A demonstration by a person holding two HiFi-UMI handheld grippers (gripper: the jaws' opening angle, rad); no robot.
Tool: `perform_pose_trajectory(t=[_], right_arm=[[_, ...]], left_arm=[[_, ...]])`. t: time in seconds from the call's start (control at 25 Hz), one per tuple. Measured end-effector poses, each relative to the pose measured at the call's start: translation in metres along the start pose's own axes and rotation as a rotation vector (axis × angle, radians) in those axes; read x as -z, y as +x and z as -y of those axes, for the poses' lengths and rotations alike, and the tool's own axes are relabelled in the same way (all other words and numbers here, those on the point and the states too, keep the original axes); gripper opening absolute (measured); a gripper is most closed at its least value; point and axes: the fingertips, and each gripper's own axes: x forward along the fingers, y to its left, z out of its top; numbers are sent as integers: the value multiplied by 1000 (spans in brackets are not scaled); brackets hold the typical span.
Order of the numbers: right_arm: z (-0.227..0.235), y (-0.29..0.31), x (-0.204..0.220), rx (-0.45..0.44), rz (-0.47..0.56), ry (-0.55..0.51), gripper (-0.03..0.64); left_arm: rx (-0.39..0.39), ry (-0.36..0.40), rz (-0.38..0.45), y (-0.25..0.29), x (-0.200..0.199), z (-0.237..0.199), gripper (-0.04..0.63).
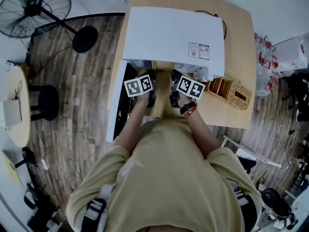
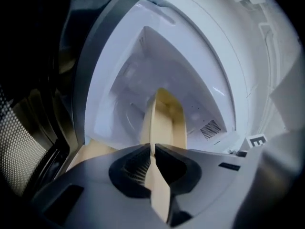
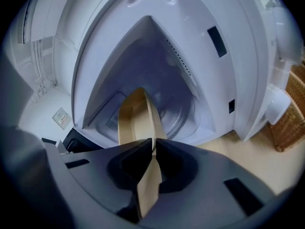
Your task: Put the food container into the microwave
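left gripper view – the left tongs (image 2: 152,149) are clamped on one thin wall of the food container (image 2: 164,120), a tan paper box seen edge-on. its far end stands against the pale floor of the cavity (image 2: 143,66) of the white microwave (image 2: 214,37). a patch of vent holes (image 2: 210,128) shows low on the cavity wall to the right of the box.

right gripper view – the right tongs (image 3: 153,147) are likewise closed on a wall of the same box, which points into the open cavity, with the round turntable (image 3: 178,116) just beyond it. only bare tan inner walls of the box show (what it holds cannot be made out). a wicker basket (image 3: 290,113) stands on the wooden bench (image 3: 248,151) beside the oven, its contents out of sight.

head view – a person in a tan shirt (image 1: 169,178) holds both tongs close together at the oven's open front, each topped by a marker cube. the door (image 1: 115,105) is swung wide to the person's left. wicker baskets line the bench at the right, and a fan (image 1: 34,8) stands on the plank floor at upper left.
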Motion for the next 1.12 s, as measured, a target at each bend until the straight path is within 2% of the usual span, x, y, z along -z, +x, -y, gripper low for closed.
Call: perform_pose_trajectory(t=[1.12], right_arm=[[8, 27, -22, 8, 5, -24, 38]], left_arm=[[-10, 23, 20, 28, -22, -4, 44]])
